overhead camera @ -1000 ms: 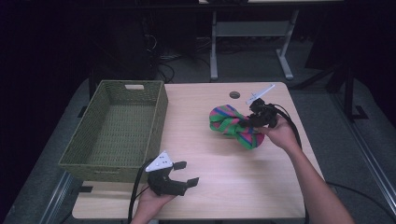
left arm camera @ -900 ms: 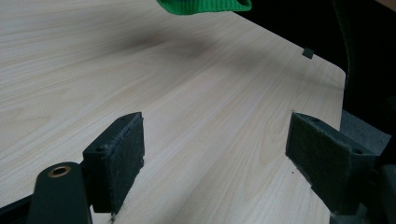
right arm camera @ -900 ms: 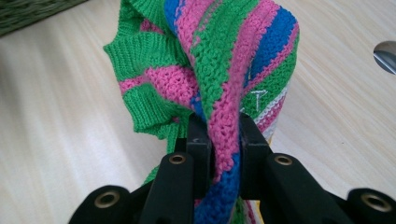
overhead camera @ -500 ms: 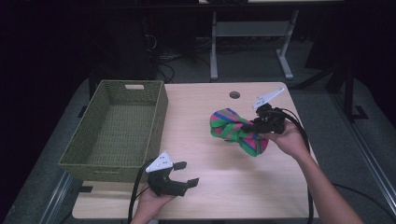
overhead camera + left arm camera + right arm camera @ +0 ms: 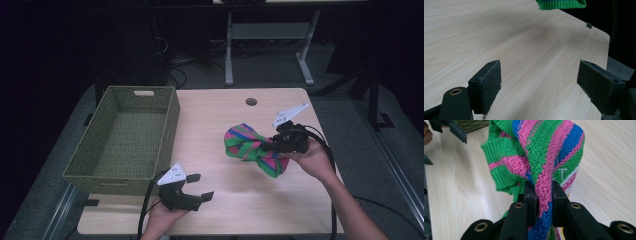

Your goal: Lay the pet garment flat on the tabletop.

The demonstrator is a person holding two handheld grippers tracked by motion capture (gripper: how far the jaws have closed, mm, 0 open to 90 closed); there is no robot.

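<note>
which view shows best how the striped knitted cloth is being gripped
The right gripper view: the green, pink and blue striped knitted cloth is pinched between the right gripper and its two black jaws, seen close up. The high view shows the whole bundle at that gripper, small. The left gripper view catches just a green edge at the top.

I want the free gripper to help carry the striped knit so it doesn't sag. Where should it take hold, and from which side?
Probably the bunched upper lobe of the striped knit, on the basket side, approached from the left. The right gripper already pinches the narrow middle fold, so the lobe bulging toward the left gripper is the nearest thick, unheld part; its open jaws could close across the ribbed green edge.
</note>
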